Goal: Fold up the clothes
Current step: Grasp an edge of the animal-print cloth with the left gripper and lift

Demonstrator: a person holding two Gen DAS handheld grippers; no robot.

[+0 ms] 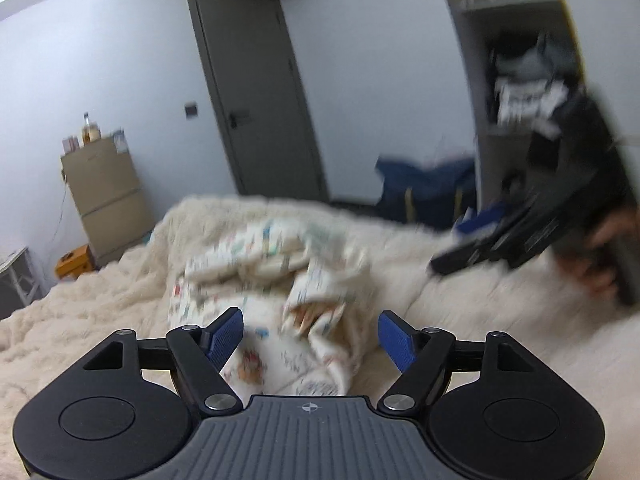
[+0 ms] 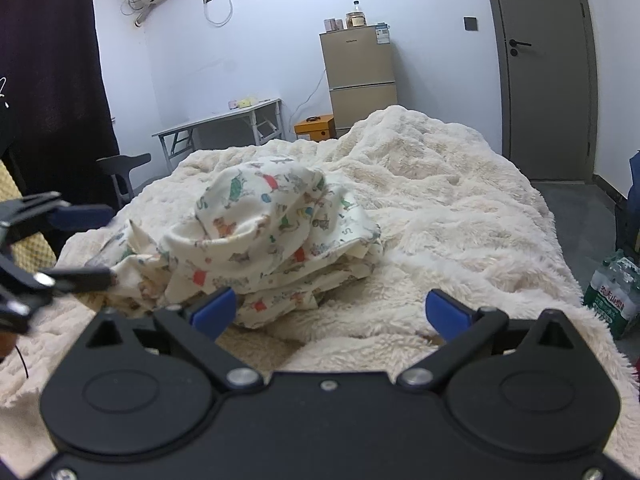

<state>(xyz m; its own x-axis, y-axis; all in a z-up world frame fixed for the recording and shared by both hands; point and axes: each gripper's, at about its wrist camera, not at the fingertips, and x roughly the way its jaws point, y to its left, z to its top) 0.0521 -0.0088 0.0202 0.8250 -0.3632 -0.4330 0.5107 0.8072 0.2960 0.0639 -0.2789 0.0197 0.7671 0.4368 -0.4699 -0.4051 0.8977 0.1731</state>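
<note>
We see a crumpled printed garment [image 2: 276,236] — cream cloth with small coloured animals — heaped in the middle of the bed, on a fluffy cream blanket [image 2: 460,216] that covers it. Our left tongs [image 1: 310,340] stand apart, blue pads [image 1: 224,340] on either side of the near end of the cloth, which lies between them; the pads do not press on it, though the picture is blurred. Our right tongs [image 2: 340,312] stand spread wide and hold nothing, with bare blanket between them and the garment just beyond the left pad, near the bed's near edge. In the left wrist view the right tongs hang over the right side of the bed, a hand [image 1: 600,256] on the grip. Past the far edge of the bed stand a small beige fridge [image 2: 358,76], a grey door [image 2: 548,64] and a white desk [image 2: 224,120].
</note>
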